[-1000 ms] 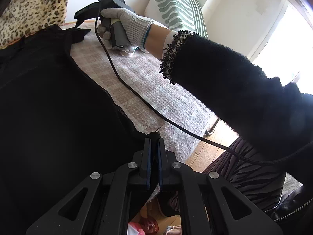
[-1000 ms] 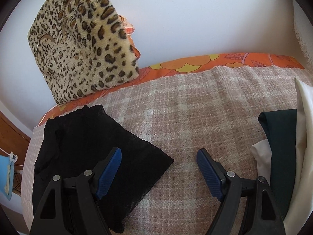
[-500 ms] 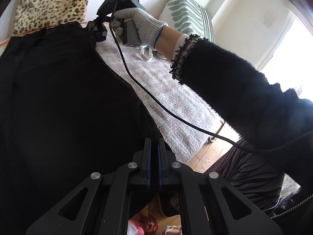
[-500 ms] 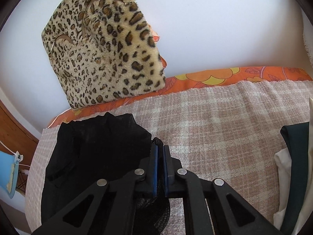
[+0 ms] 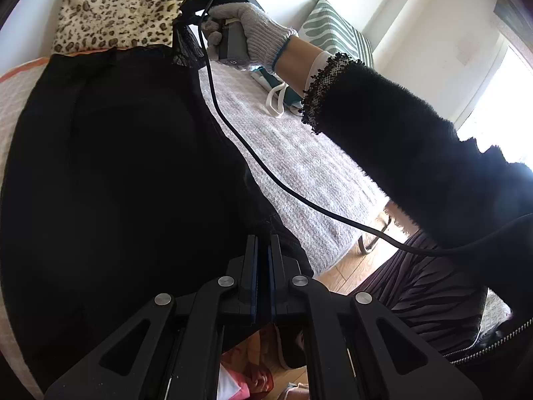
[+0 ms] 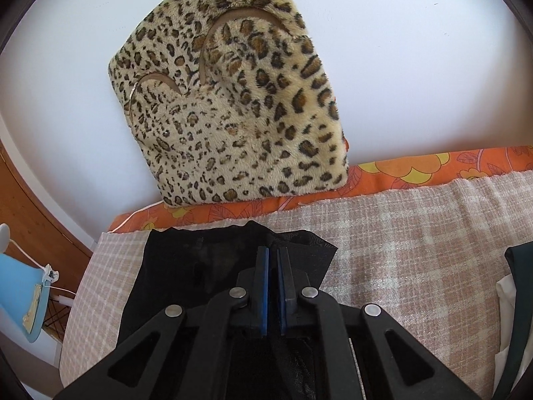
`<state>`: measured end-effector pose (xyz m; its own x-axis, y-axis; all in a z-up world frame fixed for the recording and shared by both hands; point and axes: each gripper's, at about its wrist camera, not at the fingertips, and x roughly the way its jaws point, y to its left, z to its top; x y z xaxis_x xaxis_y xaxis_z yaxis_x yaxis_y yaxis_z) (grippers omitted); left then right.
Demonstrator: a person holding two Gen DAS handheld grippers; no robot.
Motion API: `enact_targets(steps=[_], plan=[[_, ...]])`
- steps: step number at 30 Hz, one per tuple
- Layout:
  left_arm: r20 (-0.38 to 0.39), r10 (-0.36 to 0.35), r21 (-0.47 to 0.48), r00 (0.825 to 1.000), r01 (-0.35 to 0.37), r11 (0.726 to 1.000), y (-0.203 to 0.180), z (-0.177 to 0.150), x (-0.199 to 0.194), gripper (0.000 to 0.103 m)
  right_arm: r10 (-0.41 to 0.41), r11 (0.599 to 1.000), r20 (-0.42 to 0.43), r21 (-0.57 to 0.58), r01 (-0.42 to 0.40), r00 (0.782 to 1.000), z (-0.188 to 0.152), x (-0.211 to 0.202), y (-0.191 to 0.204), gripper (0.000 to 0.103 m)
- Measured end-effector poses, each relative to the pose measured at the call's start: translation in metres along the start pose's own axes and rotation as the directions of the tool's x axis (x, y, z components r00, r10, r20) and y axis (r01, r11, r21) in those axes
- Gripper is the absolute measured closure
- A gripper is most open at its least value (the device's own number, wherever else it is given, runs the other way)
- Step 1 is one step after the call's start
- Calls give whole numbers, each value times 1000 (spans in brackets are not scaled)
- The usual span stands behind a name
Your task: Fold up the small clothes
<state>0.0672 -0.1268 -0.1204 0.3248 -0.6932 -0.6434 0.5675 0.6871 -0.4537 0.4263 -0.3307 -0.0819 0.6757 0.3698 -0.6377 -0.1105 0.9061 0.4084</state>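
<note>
— Left wrist view first: what has that gripper got?

— The left gripper (image 5: 264, 243) is pinched tight on the near edge of the black garment (image 5: 126, 173), which spreads away from it across the checked blanket (image 5: 299, 153) toward the leopard-print cushion (image 5: 123, 3).

— And the other one?

— A gloved hand (image 5: 246, 33) holds the right gripper (image 6: 273, 256) at the garment's far corner. Its jaws are closed, with thin black mesh caught between the blue pads (image 6: 264, 286), and that corner is lifted off the blanket.

— So the cloth hangs between the two?

— Yes, held at both ends, the middle resting on the blanket. A black cable (image 5: 266, 170) trails from the right gripper over a fuzzy black sleeve (image 5: 416, 153).

— Anything else on the bed?

— Dark green and white clothes (image 6: 516, 303) lie on the right edge, well apart from the black piece.
</note>
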Motion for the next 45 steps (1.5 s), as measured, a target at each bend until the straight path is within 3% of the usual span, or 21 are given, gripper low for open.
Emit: enact_targets(steps=[20,31,45], plan=[[32,63,-30,998,-62,998,24,-27,-35,99,56,993,-34,-101,-59,998,3,40,104,101],[39,86,-63,996,-83,995,26,-46,-50,99,70,988,-66,-133,-79,995,-6,64,134,101],[25,114,-55,993,-113,992,18,-47,-51,99,72,981,-97,-171,-88,993,-16,84,158,101]])
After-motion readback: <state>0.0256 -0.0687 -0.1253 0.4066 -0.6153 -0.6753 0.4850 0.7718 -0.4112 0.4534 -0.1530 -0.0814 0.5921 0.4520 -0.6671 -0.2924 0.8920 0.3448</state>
